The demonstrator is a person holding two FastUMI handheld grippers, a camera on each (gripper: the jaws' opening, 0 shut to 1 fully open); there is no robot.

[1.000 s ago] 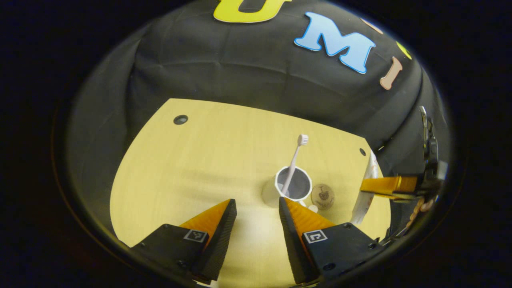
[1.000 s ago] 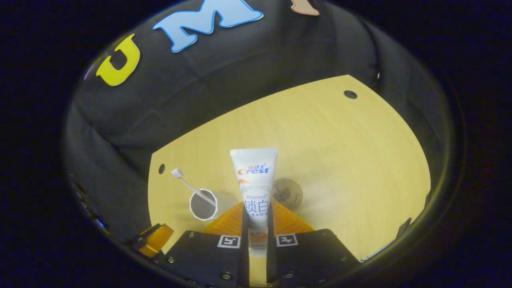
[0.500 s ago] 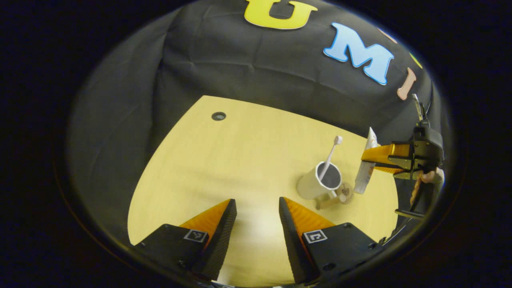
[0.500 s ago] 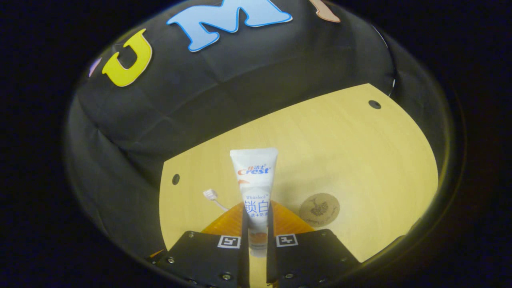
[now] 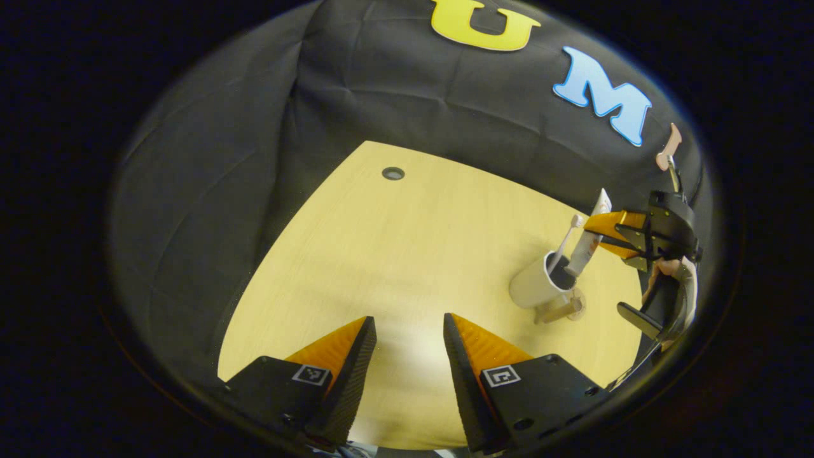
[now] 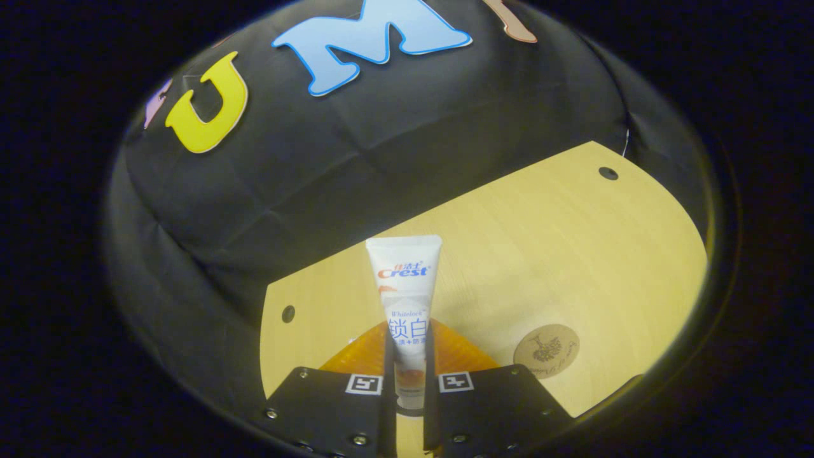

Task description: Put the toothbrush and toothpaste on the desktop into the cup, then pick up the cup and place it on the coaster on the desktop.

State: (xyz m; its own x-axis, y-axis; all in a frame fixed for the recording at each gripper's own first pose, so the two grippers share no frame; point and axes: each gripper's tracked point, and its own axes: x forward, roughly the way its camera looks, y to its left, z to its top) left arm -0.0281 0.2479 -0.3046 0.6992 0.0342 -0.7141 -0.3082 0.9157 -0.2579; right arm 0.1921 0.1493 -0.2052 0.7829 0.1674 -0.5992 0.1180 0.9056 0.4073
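Toothpaste (image 6: 407, 312) stands upright between the right tool's (image 6: 407, 356) two fingers, which clamp the tube from both sides. In the left gripper view that tool (image 5: 601, 224) holds the tube (image 5: 588, 245) with its lower end at the mouth of the white cup (image 5: 537, 286), beside the toothbrush (image 5: 565, 243) leaning inside. The cup stands on the bench (image 5: 407, 254), just beside the round coaster (image 6: 545, 351). The left tool (image 5: 404, 337) hangs over bare bench, fingers apart and holding nothing.
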